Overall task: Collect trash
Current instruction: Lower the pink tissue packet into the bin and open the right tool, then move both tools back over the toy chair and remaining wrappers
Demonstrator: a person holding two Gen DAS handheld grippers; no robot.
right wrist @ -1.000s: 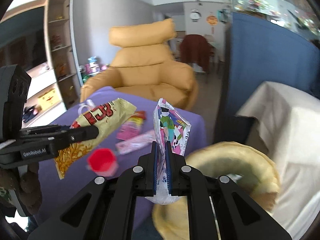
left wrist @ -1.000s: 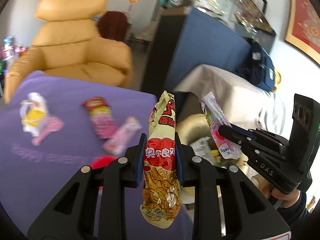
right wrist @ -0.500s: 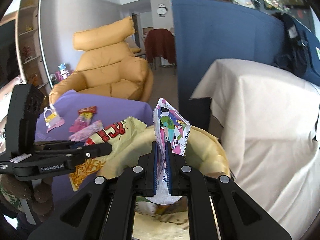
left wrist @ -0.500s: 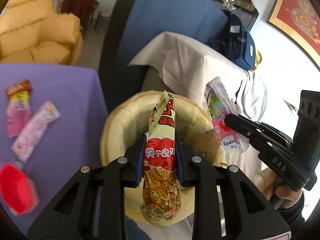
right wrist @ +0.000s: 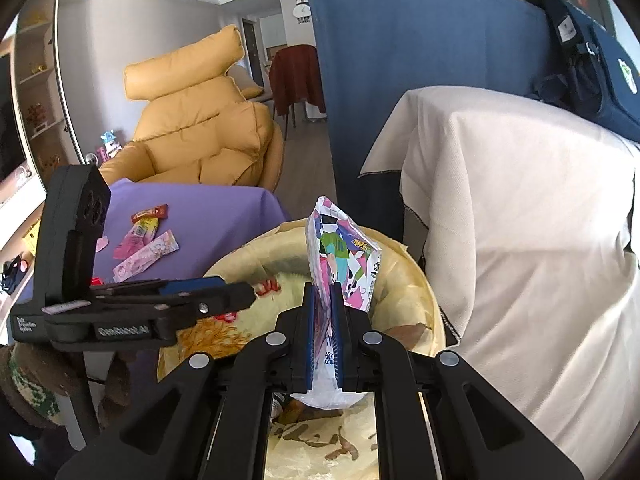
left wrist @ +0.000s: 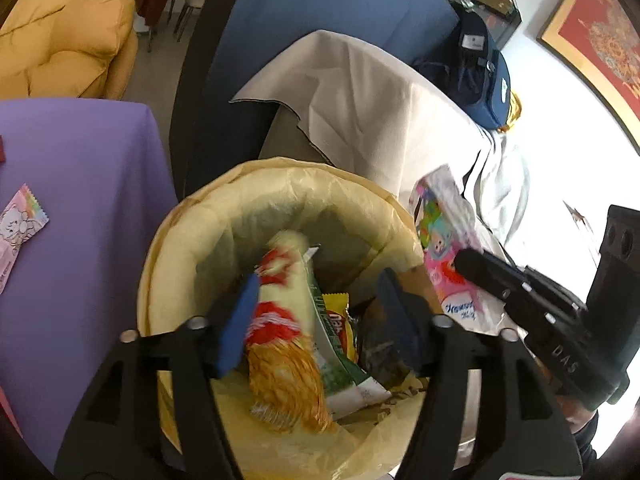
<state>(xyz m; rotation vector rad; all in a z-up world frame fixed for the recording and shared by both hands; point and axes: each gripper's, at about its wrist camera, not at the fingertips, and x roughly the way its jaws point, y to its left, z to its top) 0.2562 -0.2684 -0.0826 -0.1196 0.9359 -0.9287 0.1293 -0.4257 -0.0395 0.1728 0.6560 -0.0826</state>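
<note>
Left gripper (left wrist: 316, 316) spread wide over bin (left wrist: 192, 240) | yellow snack bag (left wrist: 284, 332) blurred between the parted jaws, inside bin mouth | right gripper (right wrist: 323, 334) pinching pink cartoon wrapper (right wrist: 344, 256), just right of left gripper, above bin rim | two pink wrappers (right wrist: 144, 250) on purple table (right wrist: 208, 216), far left

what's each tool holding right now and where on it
Right tool: shut on the pink cartoon-print wrapper, near its lower end. Left tool: open, holding nothing; the yellow-and-red snack bag is over the bin.
</note>
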